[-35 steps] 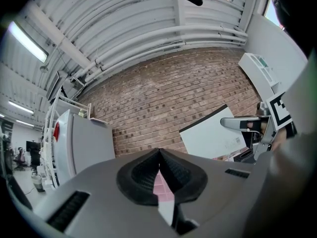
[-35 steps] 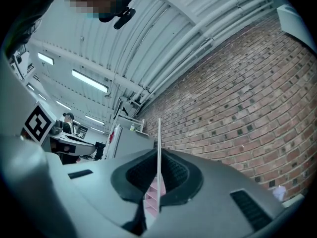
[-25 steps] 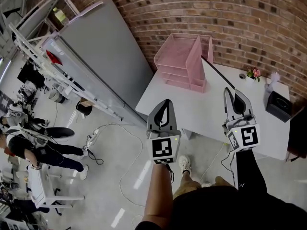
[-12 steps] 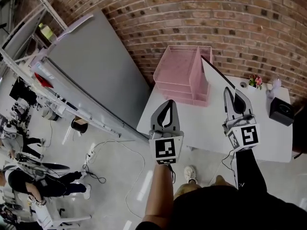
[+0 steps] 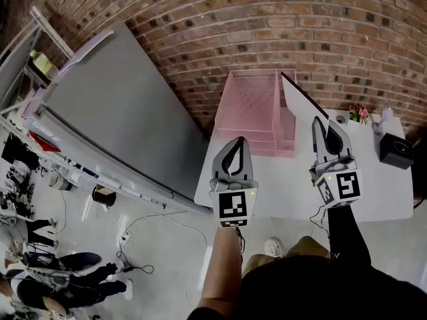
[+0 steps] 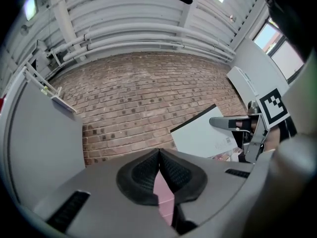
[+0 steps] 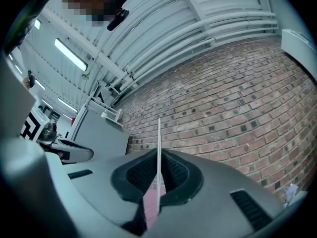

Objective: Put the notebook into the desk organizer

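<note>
The pink mesh desk organizer (image 5: 257,109) stands at the back left of the white table (image 5: 293,182), against the brick wall. My right gripper (image 5: 319,122) is shut on a thin white notebook (image 5: 303,97) with a dark edge. The notebook is held upright, slanting up and left over the organizer's right compartment. The right gripper view shows the notebook (image 7: 159,143) edge-on between the pads (image 7: 174,171). My left gripper (image 5: 235,142) is shut and holds nothing, hovering over the table's left part in front of the organizer. The left gripper view shows the notebook's white cover (image 6: 203,133).
A black box (image 5: 395,149) and a small flower pot (image 5: 360,114) sit at the table's far right. A large grey panel (image 5: 113,119) leans left of the table. Cables (image 5: 143,245) lie on the floor, and people stand at the far left.
The table and organizer have slid lower and nearer in the head view as the person steps closer. Both grippers keep their pose, the right one still holding the notebook.
</note>
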Demonstrator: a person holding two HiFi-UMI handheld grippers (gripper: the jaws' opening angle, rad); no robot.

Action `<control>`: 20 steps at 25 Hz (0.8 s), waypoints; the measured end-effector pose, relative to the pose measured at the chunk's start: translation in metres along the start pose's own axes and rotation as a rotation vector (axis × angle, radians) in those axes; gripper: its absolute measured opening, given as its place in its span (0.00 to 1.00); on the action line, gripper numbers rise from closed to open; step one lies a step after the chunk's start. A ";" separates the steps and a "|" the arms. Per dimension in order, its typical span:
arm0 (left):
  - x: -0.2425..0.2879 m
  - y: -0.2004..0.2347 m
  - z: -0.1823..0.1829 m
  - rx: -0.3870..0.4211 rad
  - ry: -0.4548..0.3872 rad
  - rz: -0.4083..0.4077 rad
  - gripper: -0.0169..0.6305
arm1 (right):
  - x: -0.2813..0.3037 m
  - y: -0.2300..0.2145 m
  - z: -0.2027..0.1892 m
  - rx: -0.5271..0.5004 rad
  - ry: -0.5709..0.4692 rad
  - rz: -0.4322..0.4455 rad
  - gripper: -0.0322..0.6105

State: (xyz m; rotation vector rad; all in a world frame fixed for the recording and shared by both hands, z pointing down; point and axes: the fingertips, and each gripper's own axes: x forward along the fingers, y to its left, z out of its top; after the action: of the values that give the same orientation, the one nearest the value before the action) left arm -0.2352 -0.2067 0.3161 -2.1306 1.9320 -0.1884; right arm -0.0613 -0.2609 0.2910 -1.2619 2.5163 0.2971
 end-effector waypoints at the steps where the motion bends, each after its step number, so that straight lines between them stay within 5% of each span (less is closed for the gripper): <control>1: 0.002 0.004 -0.003 -0.003 -0.003 -0.008 0.05 | 0.003 0.002 -0.002 -0.005 0.001 -0.009 0.09; 20: 0.037 0.003 -0.038 -0.065 0.013 -0.097 0.05 | 0.023 -0.005 -0.041 -0.036 0.096 -0.080 0.09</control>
State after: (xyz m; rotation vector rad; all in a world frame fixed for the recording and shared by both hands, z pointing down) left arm -0.2441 -0.2477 0.3483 -2.2727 1.8680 -0.1603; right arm -0.0782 -0.2940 0.3202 -1.4183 2.5423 0.2713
